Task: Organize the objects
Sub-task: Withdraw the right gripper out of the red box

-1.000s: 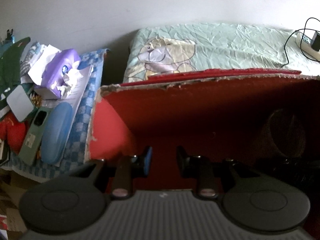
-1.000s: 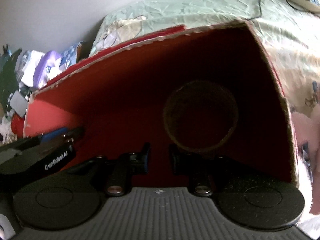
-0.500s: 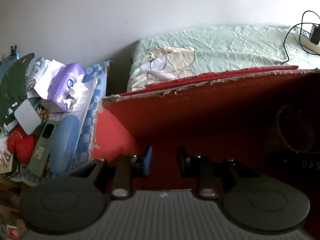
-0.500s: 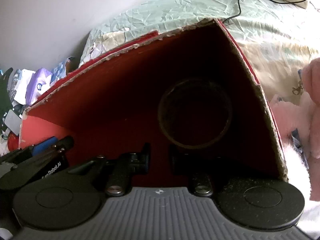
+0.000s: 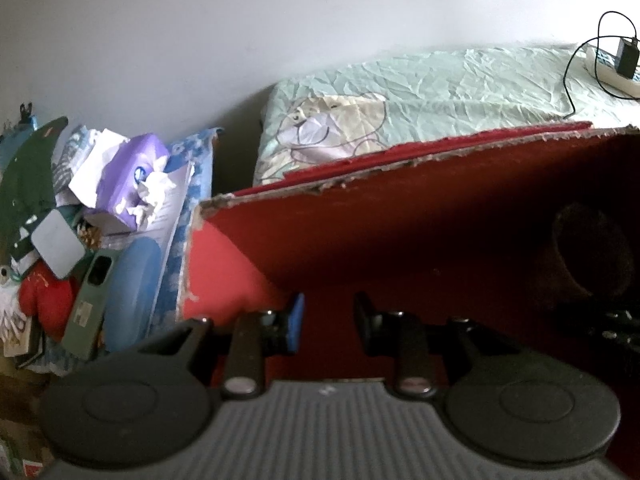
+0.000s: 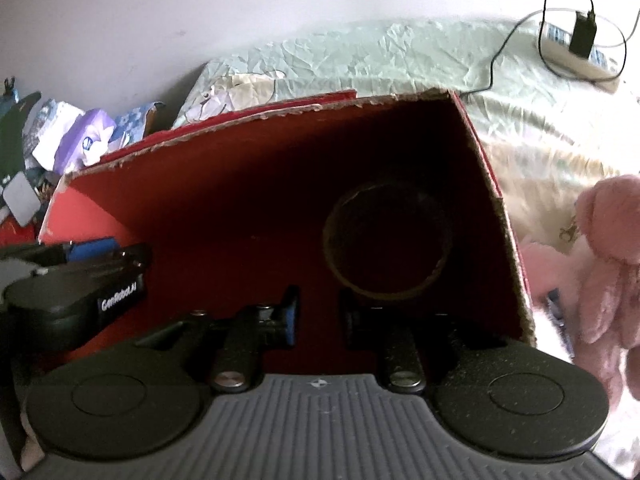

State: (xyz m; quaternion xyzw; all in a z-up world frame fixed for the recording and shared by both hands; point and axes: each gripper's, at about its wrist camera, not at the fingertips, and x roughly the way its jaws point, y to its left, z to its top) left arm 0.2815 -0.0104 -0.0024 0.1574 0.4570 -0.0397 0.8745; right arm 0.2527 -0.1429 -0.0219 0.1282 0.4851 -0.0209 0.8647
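Both tongs hang over the red box (image 6: 256, 184), empty; left tongs (image 5: 326, 320) narrowly parted, right tongs (image 6: 318, 316) opening. Lift clear of the roll (image 6: 386, 240) before reaching out.

Bed sheet (image 5: 460, 88): pale green, wrinkled, with a bear print.
Power strip (image 6: 576, 56): lies on the sheet at far right, a black charger (image 6: 583, 34) plugged in it.
Wall (image 5: 240, 20): plain white, behind the bed.
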